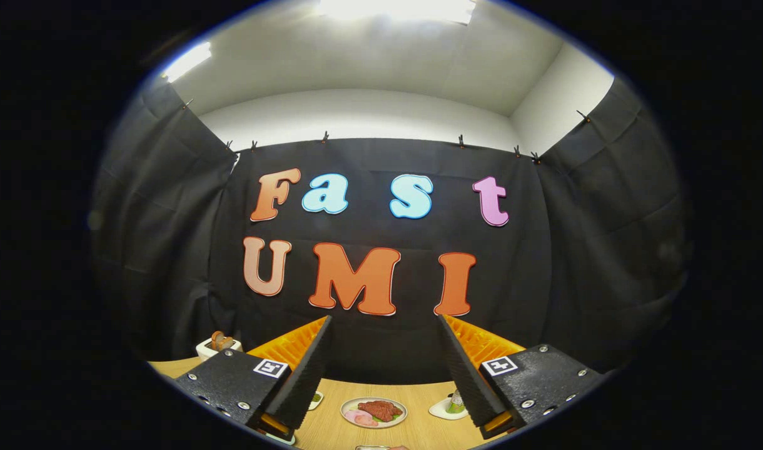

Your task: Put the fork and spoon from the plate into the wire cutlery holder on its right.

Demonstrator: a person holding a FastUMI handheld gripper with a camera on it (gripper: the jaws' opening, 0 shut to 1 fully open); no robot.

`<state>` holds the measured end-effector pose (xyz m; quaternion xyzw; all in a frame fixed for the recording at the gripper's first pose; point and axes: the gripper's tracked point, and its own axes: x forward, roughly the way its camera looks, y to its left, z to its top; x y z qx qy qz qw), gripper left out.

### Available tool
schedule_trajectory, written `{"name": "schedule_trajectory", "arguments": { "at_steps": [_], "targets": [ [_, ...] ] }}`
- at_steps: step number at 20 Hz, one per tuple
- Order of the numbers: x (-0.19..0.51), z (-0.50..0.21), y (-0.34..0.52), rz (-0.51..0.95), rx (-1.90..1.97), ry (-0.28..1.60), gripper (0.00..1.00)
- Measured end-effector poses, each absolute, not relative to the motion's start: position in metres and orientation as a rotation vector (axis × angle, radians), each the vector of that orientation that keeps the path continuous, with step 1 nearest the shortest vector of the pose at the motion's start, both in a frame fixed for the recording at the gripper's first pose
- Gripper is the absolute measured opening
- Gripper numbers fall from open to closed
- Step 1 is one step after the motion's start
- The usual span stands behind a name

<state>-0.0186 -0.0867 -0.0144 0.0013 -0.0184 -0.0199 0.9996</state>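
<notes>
Wooden table [331,431] | plate [373,412] of food | gripper [384,331] spread, empty

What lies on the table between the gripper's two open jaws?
In the gripper view, a plate of food sits on the wooden table beyond the open gripper, framed between its jaws.
</notes>
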Motion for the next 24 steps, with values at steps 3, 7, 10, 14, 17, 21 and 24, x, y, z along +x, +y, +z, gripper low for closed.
{"name": "schedule_trajectory", "arguments": {
  "at_steps": [3, 7, 10, 14, 17, 21, 24],
  "targets": [
    [-0.02, -0.016, -0.085, -0.043, 0.011, -0.029, 0.97],
    [-0.021, -0.016, -0.088, -0.054, 0.013, -0.028, 0.97],
    [-0.02, -0.018, -0.091, -0.063, 0.012, -0.028, 0.97],
    [-0.021, -0.02, -0.092, -0.063, 0.013, -0.021, 0.97],
    [-0.02, -0.02, -0.093, -0.062, 0.009, -0.02, 0.97],
    [-0.021, -0.021, -0.094, -0.056, 0.008, -0.017, 0.97],
    [-0.023, -0.025, -0.093, -0.049, 0.006, -0.004, 0.97]
  ]
}}
